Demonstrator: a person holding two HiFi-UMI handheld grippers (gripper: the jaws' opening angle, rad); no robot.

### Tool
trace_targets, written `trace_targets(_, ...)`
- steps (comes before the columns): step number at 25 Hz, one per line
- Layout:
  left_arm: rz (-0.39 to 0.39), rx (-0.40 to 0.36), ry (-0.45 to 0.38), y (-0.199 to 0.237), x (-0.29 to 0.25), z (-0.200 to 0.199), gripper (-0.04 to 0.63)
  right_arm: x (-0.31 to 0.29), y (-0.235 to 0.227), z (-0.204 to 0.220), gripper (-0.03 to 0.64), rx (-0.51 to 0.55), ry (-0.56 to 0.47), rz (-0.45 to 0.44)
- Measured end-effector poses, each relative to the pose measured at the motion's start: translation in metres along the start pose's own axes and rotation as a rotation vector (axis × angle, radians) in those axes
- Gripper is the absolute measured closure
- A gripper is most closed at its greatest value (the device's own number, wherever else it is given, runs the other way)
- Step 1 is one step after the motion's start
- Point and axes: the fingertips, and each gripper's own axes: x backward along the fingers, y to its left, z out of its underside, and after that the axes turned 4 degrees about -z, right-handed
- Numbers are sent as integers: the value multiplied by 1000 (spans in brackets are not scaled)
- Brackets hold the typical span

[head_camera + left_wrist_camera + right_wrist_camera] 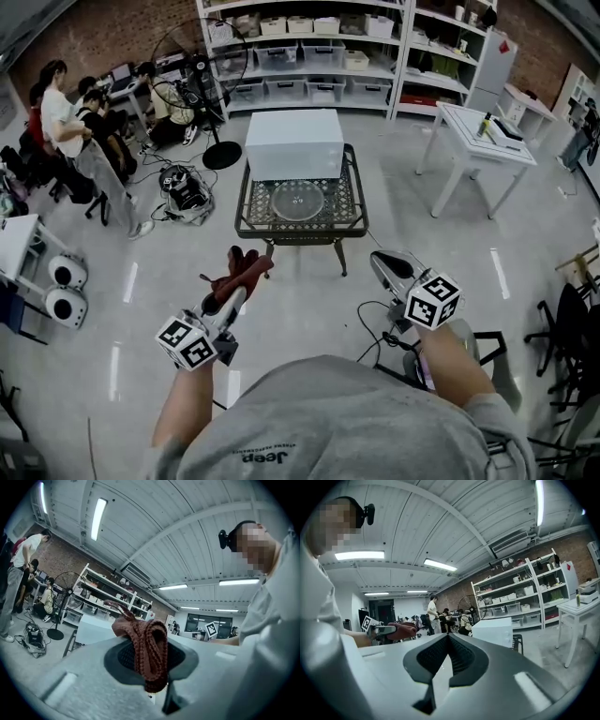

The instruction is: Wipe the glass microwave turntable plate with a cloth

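Observation:
A clear glass turntable plate (pixel 297 201) lies on a low dark lattice table (pixel 349 214), in front of a white microwave (pixel 293 142). I stand well back from it. My left gripper (pixel 240 282) is shut on a reddish-brown knitted cloth (pixel 239 272), which bunches out between the jaws (pixel 143 651). My right gripper (pixel 386 267) is shut with nothing in it; its black pads (pixel 449 660) meet. Both grippers are held up in the air, short of the table. The microwave (pixel 493 631) shows beyond the right jaws, and the cloth (pixel 401 631) at the left.
A standing fan (pixel 200 70) is at the table's back left, cables and gear (pixel 185 191) lie on the floor to its left. A white table (pixel 478 141) stands at the right, shelving (pixel 319 42) behind. Several people (pixel 66 117) sit at the far left.

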Motion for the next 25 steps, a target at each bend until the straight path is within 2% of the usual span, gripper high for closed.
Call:
trace_targets(8, -21, 4, -33, -48, -44, 13, 528, 40, -32, -5, 607, 24, 3, -47)
trace_targets(14, -48, 25, -23, -49, -61, 17, 528, 34, -54, -1, 607, 8, 12, -78)
trace_targets(19, -52, 44, -22, -14, -70, 14, 528, -3, -66, 2, 607, -8, 31, -73)
trace_targets(22, -20, 47, -21, 26, -79, 16, 528, -40, -72, 7, 607, 5, 43, -60)
trace_targets(25, 19, 47, -25, 77, -96, -1, 528, -91, -84, 0, 607, 18, 42, -30)
